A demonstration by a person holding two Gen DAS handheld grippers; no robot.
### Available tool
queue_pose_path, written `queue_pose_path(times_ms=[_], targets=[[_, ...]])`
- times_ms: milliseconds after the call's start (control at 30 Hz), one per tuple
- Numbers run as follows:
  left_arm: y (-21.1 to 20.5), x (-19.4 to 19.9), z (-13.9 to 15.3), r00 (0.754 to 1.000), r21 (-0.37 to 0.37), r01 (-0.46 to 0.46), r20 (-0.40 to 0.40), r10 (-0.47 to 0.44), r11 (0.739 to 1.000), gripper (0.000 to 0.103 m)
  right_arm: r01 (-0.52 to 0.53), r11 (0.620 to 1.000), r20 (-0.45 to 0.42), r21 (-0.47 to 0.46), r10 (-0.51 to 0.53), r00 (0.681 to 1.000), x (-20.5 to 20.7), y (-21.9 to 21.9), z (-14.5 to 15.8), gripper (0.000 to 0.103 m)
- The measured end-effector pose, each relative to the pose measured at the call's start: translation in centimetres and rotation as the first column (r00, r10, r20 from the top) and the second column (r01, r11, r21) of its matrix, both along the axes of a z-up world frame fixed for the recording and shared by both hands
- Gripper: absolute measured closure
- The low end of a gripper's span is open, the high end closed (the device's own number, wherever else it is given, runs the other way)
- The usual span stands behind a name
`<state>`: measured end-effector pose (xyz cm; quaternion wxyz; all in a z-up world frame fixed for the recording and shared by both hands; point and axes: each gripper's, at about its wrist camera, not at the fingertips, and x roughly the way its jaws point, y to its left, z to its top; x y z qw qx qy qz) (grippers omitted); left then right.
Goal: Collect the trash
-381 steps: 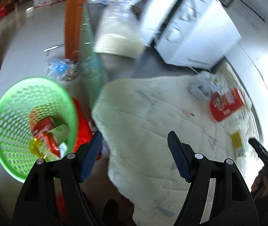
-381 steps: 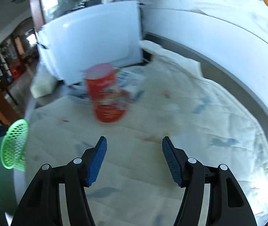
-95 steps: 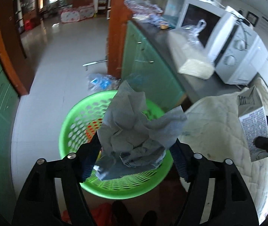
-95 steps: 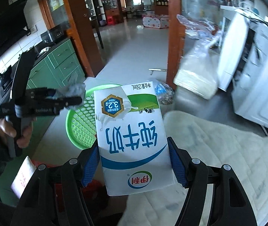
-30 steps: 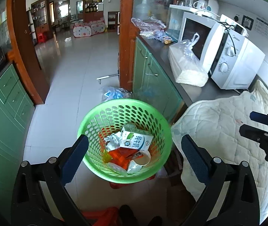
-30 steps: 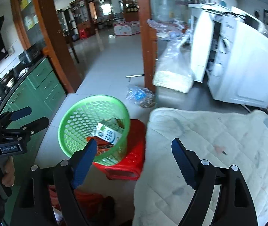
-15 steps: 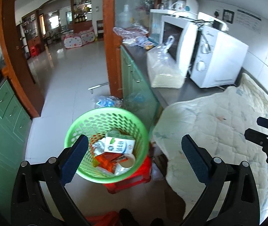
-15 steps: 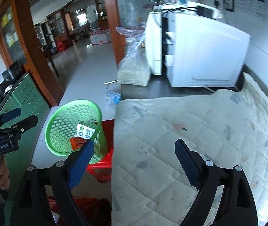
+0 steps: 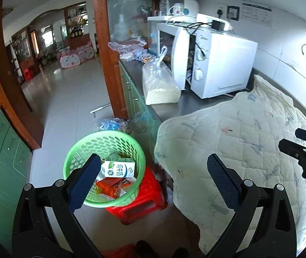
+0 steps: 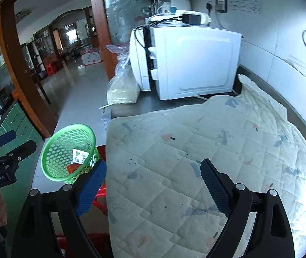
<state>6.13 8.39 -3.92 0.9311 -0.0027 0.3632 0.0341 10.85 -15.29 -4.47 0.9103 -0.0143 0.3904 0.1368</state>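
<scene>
A green mesh basket (image 9: 77,150) stands on a red stool (image 9: 140,202) on the floor beside the counter. It holds a white and green milk carton (image 9: 119,169), red wrappers and other trash. It also shows in the right wrist view (image 10: 54,150). My left gripper (image 9: 153,182) is open and empty, above and in front of the basket. My right gripper (image 10: 150,185) is open and empty over the quilted cloth (image 10: 206,150). The right gripper also shows in the left wrist view (image 9: 303,148), and the left gripper in the right wrist view (image 10: 11,146).
The cream quilted cloth (image 9: 238,139) covers the counter top. A white microwave (image 9: 213,64) and a clear bag of white grains (image 9: 159,86) stand at the back. Green cabinets (image 9: 0,150) line the left. A crumpled plastic bag (image 9: 112,123) lies on the floor.
Both grippers have pulled back and up from the basket. The views have swung right, so more of the cloth and microwave shows. Both stay open and empty.
</scene>
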Motion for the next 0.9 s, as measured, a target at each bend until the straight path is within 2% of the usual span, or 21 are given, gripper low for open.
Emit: queue_pose_path(times_ms=[367,900], targets=[[-2.4,-1.0,0.7,1.000,0.016,0.018,0.010,-0.018,1.000,0.005,0.051,0.999,0.045,0.003,-0.051,0.998,-1.5,-2.0,1.5,0.013],[-3.4,-1.7,2.0,0.999,0.020,0.018,0.047,-0.019,1.000,0.005,0.068,0.998,0.071,0.010,-0.069,0.995,-2.4,-3.0,2.5,0.010]])
